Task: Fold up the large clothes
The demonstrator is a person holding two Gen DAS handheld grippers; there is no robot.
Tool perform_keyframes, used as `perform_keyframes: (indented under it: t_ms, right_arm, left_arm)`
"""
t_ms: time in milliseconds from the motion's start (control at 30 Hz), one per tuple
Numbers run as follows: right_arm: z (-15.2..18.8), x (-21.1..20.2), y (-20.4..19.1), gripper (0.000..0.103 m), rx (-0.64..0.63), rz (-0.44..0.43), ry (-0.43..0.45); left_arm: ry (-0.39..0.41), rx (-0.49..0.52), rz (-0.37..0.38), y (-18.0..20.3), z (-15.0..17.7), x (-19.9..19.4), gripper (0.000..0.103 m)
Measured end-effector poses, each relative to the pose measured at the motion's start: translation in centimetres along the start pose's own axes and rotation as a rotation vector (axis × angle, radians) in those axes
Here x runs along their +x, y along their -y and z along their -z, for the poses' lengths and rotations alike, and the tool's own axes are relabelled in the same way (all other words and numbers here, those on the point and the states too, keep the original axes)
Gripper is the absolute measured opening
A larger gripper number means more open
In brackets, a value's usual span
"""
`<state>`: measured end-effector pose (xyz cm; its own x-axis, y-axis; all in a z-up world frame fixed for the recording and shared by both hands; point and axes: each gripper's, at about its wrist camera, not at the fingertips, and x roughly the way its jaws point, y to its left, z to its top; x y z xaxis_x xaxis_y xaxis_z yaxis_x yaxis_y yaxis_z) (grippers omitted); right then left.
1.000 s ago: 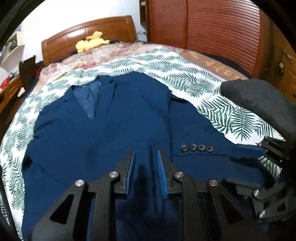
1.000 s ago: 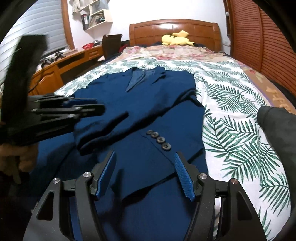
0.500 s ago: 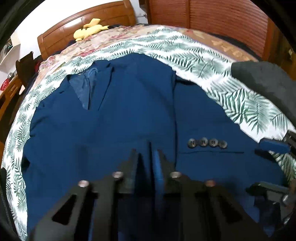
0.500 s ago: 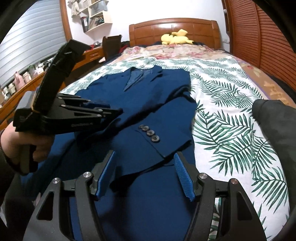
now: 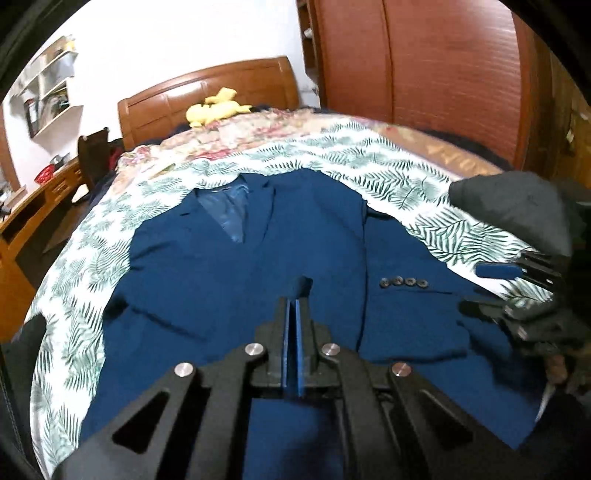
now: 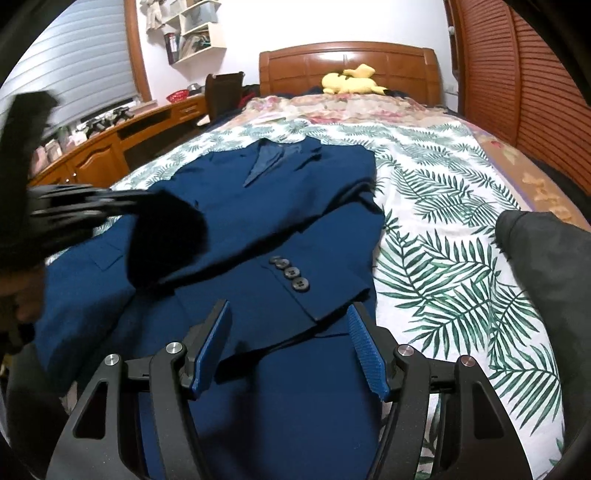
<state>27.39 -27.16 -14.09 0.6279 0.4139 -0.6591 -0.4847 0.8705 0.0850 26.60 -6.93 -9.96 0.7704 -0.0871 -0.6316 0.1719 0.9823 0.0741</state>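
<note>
On the bed, my left gripper has its jaws clamped on the jacket sleeve, lifting to fold it, the right gripper hovering wide open.

White wall, wooden headboard, slatted wardrobe doors, wooden desk, wall shelves, window blind

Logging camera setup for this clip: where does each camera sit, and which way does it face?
Left wrist: on the left claw, shut, looking over the blue jacket towards the headboard; right claw at its right edge.
Right wrist: on the right claw, open above the jacket's sleeve cuff; left claw blurred at left.
Shared: jacket, cuff buttons, yellow plush.
</note>
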Motion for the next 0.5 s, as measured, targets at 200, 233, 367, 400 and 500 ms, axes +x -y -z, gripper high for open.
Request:
perform_keyframes:
  t_ms: [200, 233, 367, 400, 500]
  right_arm:
    - [-0.4, 0.3, -0.2, 0.066, 0.009, 0.019, 0.004]
    - [-0.4, 0.5, -0.2, 0.066, 0.013, 0.020, 0.003]
    - [-0.6, 1.1, -0.5, 0.066, 0.014, 0.021, -0.009]
    - [-0.5, 1.3, -0.6, 0.066, 0.008, 0.021, -0.013]
    - [-0.5, 1.6, -0.6, 0.066, 0.000, 0.018, -0.025]
  left_arm:
    - [0.021, -0.073, 0.025, -1.3, 4.3, -3.5, 0.000]
    - [0.013, -0.078, 0.024, -1.5, 4.9, -3.7, 0.000]
    - [-0.031, -0.086, 0.021, -1.7, 7.0, -3.7, 0.000]
    - [-0.045, -0.088, 0.019, -1.7, 7.5, -3.6, 0.000]
    - [-0.060, -0.116, 0.050, -2.0, 8.6, -3.9, 0.000]
